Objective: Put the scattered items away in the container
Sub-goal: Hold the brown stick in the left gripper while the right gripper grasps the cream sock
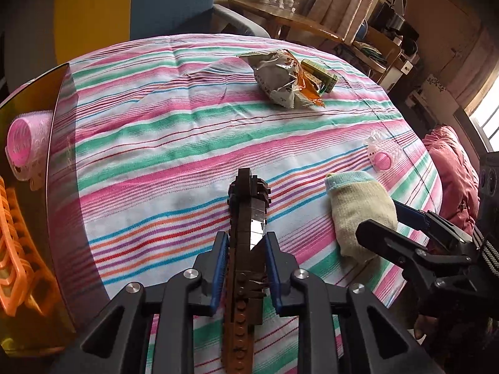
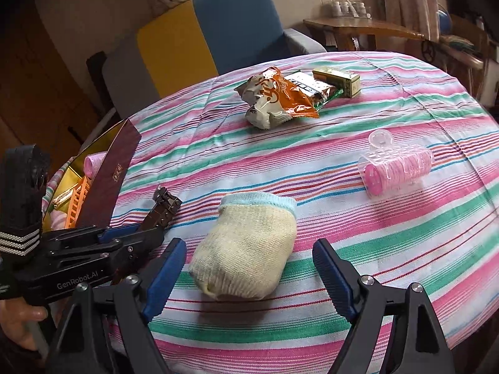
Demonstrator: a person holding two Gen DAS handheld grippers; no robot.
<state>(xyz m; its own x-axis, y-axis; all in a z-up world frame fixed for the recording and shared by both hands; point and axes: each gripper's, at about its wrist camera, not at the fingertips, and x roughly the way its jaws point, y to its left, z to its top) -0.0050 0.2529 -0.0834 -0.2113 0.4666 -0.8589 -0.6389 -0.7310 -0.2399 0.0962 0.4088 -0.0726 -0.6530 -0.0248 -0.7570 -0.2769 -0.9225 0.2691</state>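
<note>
The container point(image 1: 37, 99), a gold-lined box at the left edge of the striped bench point(image 1: 174, 143), already holds a pink hair roller point(image 1: 23, 143) and orange plastic pieces point(image 1: 15, 265). The left gripper point(image 1: 246, 268) has its fingers clamped narrow on a brown brick model point(image 1: 246, 205), not yet in the box. The right gripper point(image 2: 249, 271) stands with fingers wide on either side of a rolled cream sock point(image 2: 249, 249), not pressing it. Left on the cloth: 1 clear-cased pink roller point(image 2: 396, 168), a crumpled snack bag point(image 2: 274, 99), a green wrapper point(image 2: 312, 88) and a small carton point(image 2: 340, 82). By my judgement, less than half is done.
</note>
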